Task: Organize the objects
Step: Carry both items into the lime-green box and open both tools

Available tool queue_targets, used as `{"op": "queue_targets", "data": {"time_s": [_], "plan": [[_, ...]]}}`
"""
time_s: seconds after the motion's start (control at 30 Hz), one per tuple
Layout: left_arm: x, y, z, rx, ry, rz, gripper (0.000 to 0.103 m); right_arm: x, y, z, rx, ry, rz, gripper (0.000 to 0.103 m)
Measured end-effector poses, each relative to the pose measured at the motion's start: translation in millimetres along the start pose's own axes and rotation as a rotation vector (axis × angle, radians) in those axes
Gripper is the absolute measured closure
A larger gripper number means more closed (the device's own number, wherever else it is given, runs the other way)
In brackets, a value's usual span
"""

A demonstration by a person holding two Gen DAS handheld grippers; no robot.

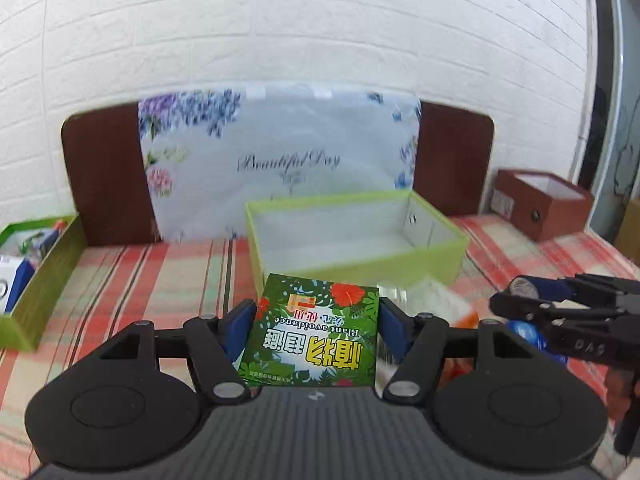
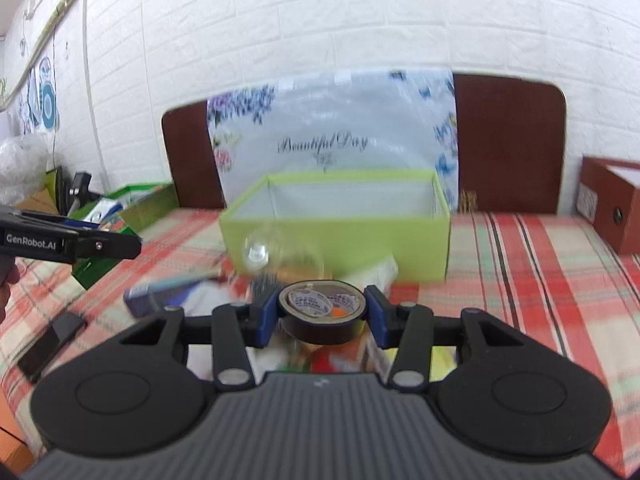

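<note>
**Both grippers loaded, lime box ahead**

Right now my left gripper point(image 1: 318, 326) is clamped on a small green carton point(image 1: 312, 334), its blue pads pressing the two side faces, and it hangs above the striped bedcover point(image 1: 160, 280), just short of the open lime-green box point(image 1: 360, 232). I judge the carton light and stiff enough, though thin card will dent if squeezed harder, so the flat sides are the sensible place to hold it. It is printed with leaves, red flowers, yellow Chinese characters and the words "Plant avoidance", upside down from my view.

My right gripper point(image 2: 322, 314) is closed across a roll of black tape point(image 2: 322, 316), gripped on its outer rim. I expect the roll to be light, rigid and a little slick, so a grip across the full width suits it. Its core carries a pale printed label. It hovers over a blurred heap of packets point(image 2: 340, 356) near the same lime-green box point(image 2: 340, 236).

Farther out stand a flowered bag point(image 1: 280, 160), a dark headboard point(image 1: 108, 172), a brown box point(image 1: 544, 204) and a second green box point(image 1: 40, 272) holding items.
</note>
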State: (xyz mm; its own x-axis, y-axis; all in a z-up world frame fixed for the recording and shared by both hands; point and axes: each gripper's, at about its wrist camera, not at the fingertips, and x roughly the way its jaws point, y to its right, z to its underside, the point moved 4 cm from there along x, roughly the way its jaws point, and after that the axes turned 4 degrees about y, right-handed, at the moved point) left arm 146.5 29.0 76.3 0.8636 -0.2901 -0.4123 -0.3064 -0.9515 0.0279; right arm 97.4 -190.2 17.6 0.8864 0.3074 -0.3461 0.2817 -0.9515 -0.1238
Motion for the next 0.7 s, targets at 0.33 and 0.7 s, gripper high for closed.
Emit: {"op": "queue_targets", "data": {"time_s": [0.33, 0.7], "plan": [[131, -1, -47, -0.152, 0.001, -0.061, 0.035, 131, 14, -59, -0.091, 0.016, 0.051, 0.058], [176, -20, -31, -0.243, -0.054, -0.048, 0.009, 213, 41, -45, -0.002, -0.094, 0.033, 0.042]]}}
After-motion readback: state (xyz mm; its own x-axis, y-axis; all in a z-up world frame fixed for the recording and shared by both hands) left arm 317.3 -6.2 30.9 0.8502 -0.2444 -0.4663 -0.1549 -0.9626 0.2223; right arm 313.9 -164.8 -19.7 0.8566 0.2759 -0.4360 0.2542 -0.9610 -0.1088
